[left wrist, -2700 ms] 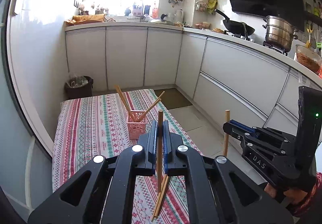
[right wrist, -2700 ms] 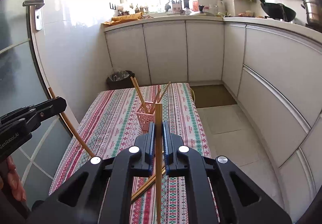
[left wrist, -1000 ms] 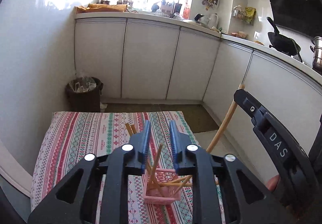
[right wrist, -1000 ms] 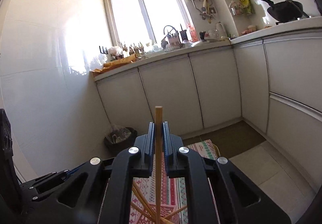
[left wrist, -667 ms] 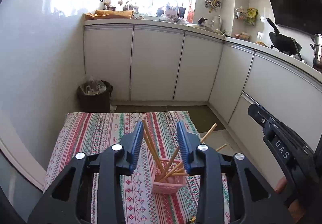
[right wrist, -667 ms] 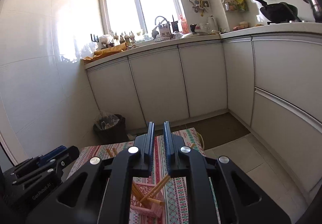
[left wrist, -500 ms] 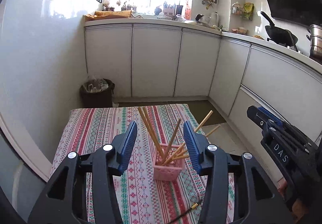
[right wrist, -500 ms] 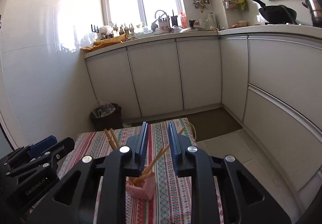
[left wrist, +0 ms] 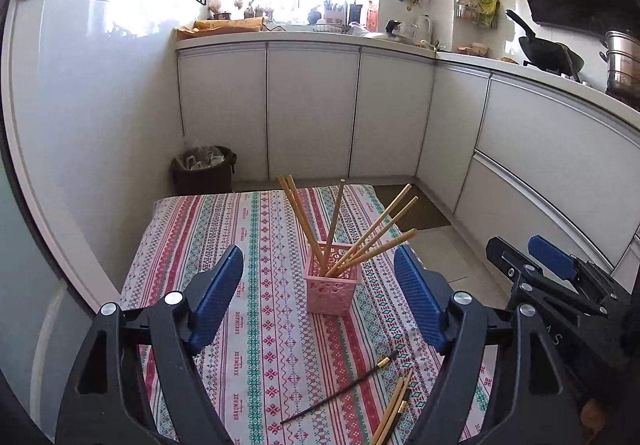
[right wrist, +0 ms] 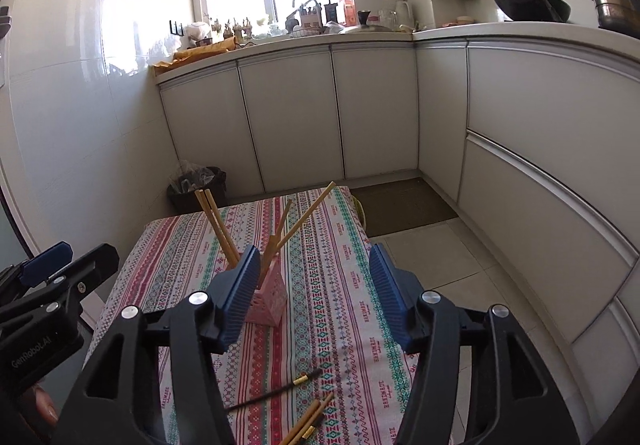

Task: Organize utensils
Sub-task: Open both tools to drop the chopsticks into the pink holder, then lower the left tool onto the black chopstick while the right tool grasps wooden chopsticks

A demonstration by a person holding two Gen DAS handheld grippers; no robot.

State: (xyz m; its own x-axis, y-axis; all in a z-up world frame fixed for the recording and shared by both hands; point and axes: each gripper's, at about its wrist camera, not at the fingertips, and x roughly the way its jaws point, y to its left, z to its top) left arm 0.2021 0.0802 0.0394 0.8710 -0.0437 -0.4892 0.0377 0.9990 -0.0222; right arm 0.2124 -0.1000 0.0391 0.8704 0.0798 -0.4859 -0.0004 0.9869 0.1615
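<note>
A pink lattice holder (left wrist: 331, 287) stands on the striped tablecloth (left wrist: 256, 325) with several wooden chopsticks (left wrist: 372, 231) leaning out of it. It also shows in the right wrist view (right wrist: 268, 299). My left gripper (left wrist: 320, 285) is open and empty, above and in front of the holder. My right gripper (right wrist: 312, 285) is open and empty, just right of the holder. A black chopstick with a gold band (left wrist: 340, 389) and a few wooden ones (left wrist: 394, 409) lie loose on the cloth near the front edge; they also show in the right wrist view (right wrist: 308, 421).
White cabinets (left wrist: 312, 109) run along the back and right, with a wok (left wrist: 548, 53) and pot on the counter. A dark bin (left wrist: 202, 169) stands on the floor behind the table. A white wall lies at left. Tiled floor (right wrist: 448, 269) is right of the table.
Both grippers held a wooden chopstick upright, dropped them into the pink holder, then opened wide and drew back and up from it.
</note>
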